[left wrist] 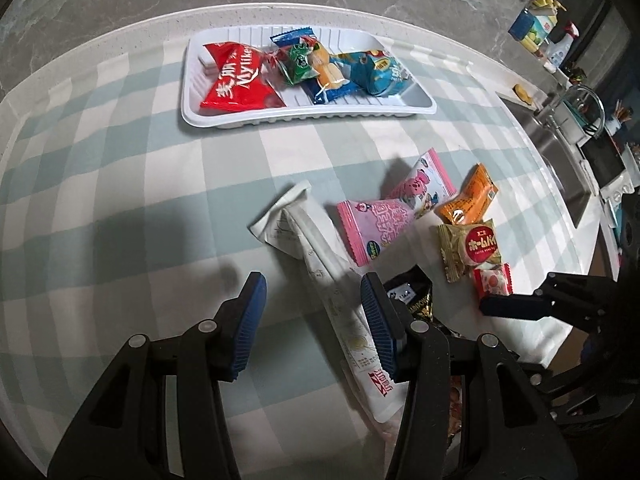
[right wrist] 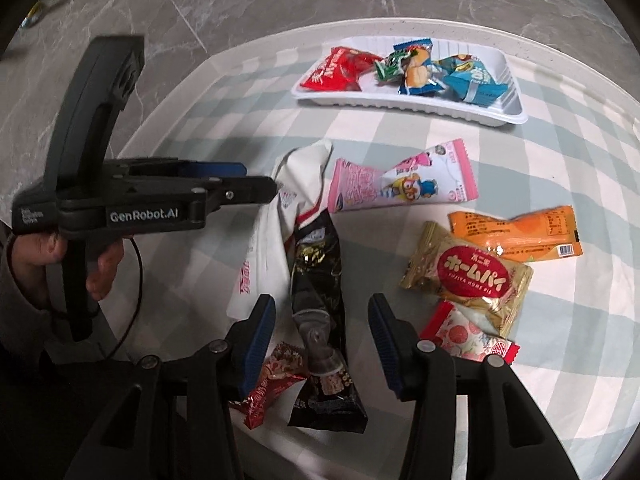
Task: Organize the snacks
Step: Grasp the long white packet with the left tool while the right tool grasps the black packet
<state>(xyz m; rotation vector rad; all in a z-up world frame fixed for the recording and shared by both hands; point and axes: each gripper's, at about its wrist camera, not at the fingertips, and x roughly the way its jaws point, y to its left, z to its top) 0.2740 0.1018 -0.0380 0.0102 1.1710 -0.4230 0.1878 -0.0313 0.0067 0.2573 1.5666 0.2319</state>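
On the checked surface (left wrist: pixel 120 128), the tray (left wrist: pixel 188 92) sits at the far edge. My right tool (right wrist: pixel 322 340), released, straddles the black packet (right wrist: pixel 320 280); my left tool (left wrist: pixel 312 324), released, straddles the white packet (left wrist: pixel 320 264). I should pinch each packet mid-body.

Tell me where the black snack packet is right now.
In the right wrist view the black packet lies on the checked cloth between the right gripper fingers, overlapping the long white packet.

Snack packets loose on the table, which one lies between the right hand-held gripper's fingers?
The long black packet, the only black one, lies between its open jaws.
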